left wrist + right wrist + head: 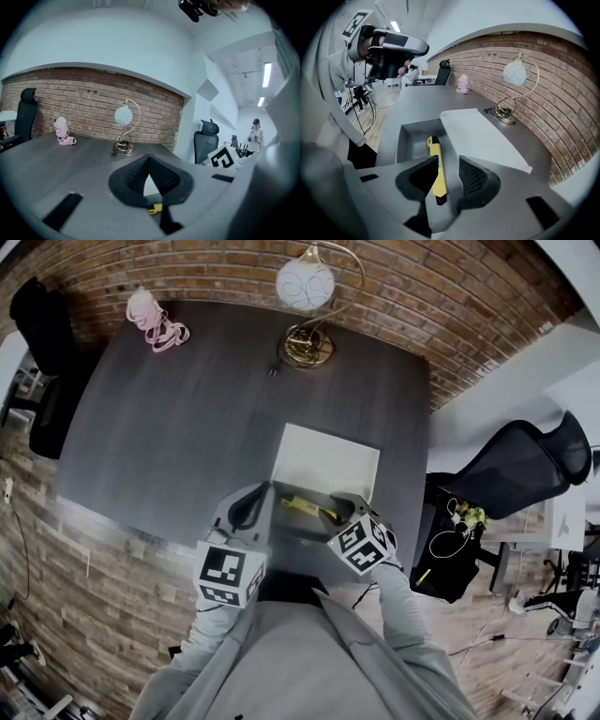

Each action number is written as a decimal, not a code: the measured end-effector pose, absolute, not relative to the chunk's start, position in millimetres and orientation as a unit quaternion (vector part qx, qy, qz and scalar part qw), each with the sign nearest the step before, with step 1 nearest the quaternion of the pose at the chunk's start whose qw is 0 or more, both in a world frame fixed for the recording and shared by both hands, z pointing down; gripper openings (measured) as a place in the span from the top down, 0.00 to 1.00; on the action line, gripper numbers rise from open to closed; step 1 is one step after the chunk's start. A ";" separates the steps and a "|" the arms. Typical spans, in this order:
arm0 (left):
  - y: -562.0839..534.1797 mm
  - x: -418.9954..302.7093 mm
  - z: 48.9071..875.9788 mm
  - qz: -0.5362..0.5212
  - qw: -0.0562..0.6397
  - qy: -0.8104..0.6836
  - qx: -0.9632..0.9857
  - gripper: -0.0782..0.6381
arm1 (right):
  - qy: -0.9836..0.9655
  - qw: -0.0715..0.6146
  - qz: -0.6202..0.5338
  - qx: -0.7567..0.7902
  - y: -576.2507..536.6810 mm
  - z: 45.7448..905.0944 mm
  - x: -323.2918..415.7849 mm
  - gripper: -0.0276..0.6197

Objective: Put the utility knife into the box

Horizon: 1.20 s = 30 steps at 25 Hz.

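Observation:
A yellow utility knife with black ends lies flat on the floor of an open grey box; in the head view the knife shows inside the box at the table's front edge. The box's white lid is folded back behind it. My right gripper hovers just over the knife, open, with nothing between its pads; in the head view this gripper is at the box's right side. My left gripper is at the box's left side, its pads meeting at the tips and holding nothing.
A dark table carries a gold lamp with a white globe at the back and a pink object at the back left. Black office chairs stand at the right and left. A person stands far off.

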<state>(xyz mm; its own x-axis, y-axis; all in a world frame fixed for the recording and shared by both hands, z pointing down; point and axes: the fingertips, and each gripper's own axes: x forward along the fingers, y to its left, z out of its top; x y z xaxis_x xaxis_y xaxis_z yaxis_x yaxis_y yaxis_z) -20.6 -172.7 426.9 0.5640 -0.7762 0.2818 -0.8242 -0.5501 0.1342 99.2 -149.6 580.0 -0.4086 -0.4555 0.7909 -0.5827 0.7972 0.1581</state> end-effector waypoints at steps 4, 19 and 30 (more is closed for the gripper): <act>-175.8 -17.0 418.4 0.091 0.115 -0.452 0.880 0.86 | -0.838 0.416 0.069 0.345 -154.3 555.8 109.3 0.76; -185.3 1.6 386.6 0.084 0.079 -0.426 0.897 0.86 | -0.847 0.220 0.083 0.477 -161.5 443.0 144.4 0.76; -186.2 15.1 373.4 0.077 0.065 -0.408 0.908 0.87 | -0.841 0.091 0.063 0.530 -151.0 373.9 163.4 0.80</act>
<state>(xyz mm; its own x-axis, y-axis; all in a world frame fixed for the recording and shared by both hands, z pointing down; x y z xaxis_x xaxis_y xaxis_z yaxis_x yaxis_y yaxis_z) 15.1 -186.2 373.4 0.6560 -0.7299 0.1922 -0.7499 -0.6592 0.0561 163.4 -151.0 373.9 -0.4213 -0.8799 0.2198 -0.9028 0.4299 -0.0096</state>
